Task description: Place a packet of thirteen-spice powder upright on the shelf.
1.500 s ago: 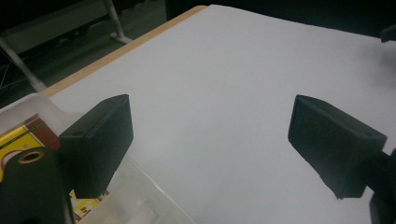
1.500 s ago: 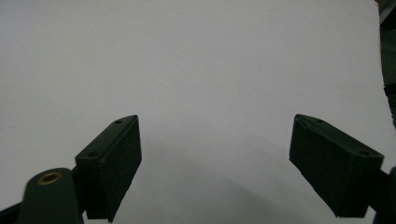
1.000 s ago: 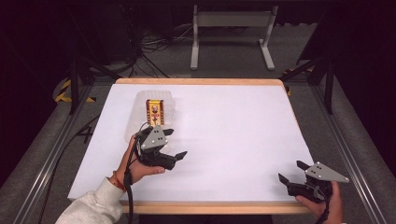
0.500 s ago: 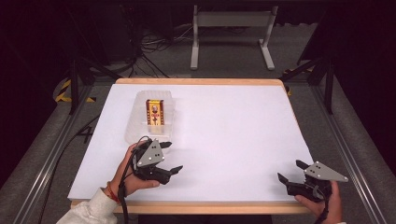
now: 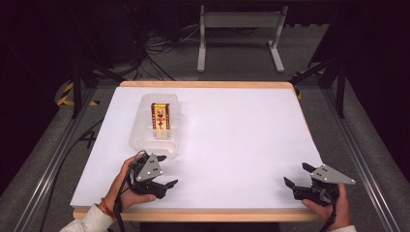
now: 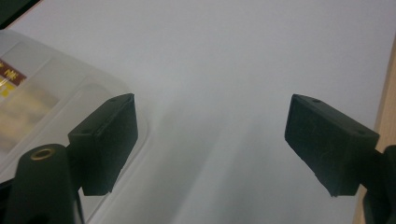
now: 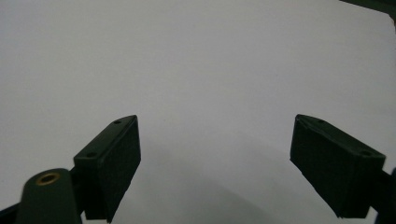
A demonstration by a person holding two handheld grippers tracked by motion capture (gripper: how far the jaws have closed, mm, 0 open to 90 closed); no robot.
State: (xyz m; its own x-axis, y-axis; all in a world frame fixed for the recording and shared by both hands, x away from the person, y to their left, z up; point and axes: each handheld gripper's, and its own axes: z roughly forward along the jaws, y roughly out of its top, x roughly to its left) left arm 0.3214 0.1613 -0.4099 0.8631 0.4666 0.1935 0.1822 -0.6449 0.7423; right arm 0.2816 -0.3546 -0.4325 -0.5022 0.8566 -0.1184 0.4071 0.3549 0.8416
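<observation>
Surrounding the scene is a dark room with a grey carpeted floor (image 5: 241,53), where black cables (image 5: 159,46) lie in a tangle beyond the far edge and a pale metal stand (image 5: 239,36) rests on two feet. Dark rails (image 5: 51,164) run along both sides. Yellow-and-black tape (image 5: 67,94) marks the floor off the far left corner.

The worktop (image 5: 241,135) is a white sheet over a wooden board, whose pale wood shows at the far and near edges. Its surface is plain and matt.

A clear plastic tray (image 5: 155,126) lies towards the far left corner, and a small brown-and-gold box (image 5: 160,116) lies flat inside it. In the left gripper view the tray's rounded rim (image 6: 70,88) sits just beside the left jaw.

The left gripper (image 5: 162,170) rests near the near edge, just short of the tray's near end and apart from it, held by a hand (image 5: 126,186) wearing a wristband. Its jaws are spread wide with nothing between them. The right gripper (image 5: 297,175) sits at the near right corner, well apart from the tray, its jaws likewise released and holding nothing.
</observation>
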